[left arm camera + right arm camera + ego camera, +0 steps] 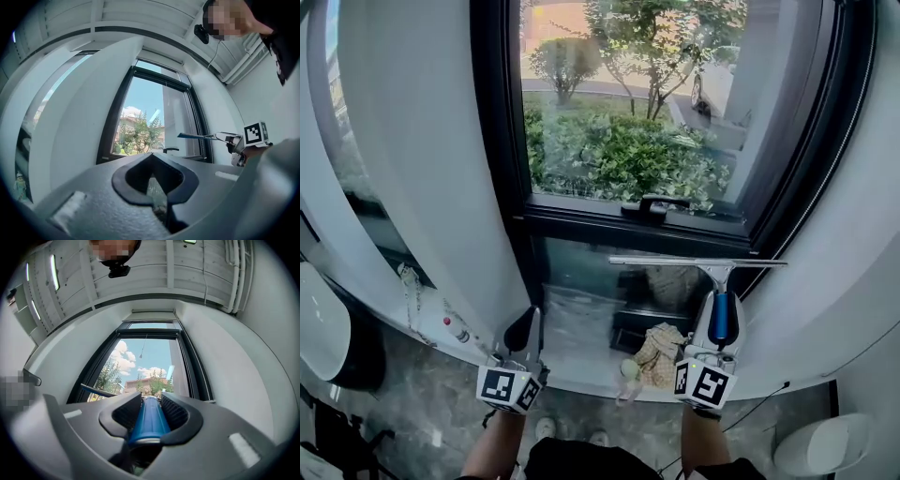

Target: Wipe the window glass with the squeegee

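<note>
Right tool [721, 323] clamps squeegee [698, 262] by its handle; left tool [525, 333] closed, empty. Risk: blade may catch latch [656, 204] and twist in the grip.

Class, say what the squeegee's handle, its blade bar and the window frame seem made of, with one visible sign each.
Squeegee handle: likely plastic or rubber, smooth blue with sheen. Blade bar: probably metal, thin silvery strip. Window frame: likely painted metal, even black finish.
</note>
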Tool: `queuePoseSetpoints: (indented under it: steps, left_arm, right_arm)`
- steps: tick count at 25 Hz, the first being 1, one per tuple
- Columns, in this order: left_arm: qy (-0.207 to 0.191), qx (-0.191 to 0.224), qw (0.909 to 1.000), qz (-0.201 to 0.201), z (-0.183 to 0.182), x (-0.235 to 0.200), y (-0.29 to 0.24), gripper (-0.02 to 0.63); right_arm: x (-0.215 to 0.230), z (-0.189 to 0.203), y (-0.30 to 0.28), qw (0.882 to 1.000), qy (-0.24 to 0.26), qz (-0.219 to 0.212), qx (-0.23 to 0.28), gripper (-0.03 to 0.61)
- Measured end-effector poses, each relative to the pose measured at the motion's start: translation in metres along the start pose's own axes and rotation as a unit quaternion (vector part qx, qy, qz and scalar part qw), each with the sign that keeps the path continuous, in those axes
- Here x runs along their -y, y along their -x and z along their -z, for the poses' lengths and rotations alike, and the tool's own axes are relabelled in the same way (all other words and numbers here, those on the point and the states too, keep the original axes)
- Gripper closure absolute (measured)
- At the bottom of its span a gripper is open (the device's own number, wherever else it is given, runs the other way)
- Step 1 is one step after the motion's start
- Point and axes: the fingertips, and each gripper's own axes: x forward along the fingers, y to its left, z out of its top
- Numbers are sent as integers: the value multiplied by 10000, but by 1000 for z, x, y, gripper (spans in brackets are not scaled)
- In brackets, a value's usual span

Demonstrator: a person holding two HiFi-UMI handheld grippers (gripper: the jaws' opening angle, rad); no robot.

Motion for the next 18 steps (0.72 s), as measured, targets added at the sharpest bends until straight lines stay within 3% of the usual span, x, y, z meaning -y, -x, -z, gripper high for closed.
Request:
queuePoseSetpoints:
  steps: [7,18]
  left_arm:
    - [83,-39,9999,73,5,-22,22,614]
    - [98,20,9991,423,-7,-74,61,614]
  right_arm:
    - [-12,0,32,9998,31,126,-174,449]
    - [-73,-36,72,9995,104,286,-86,449]
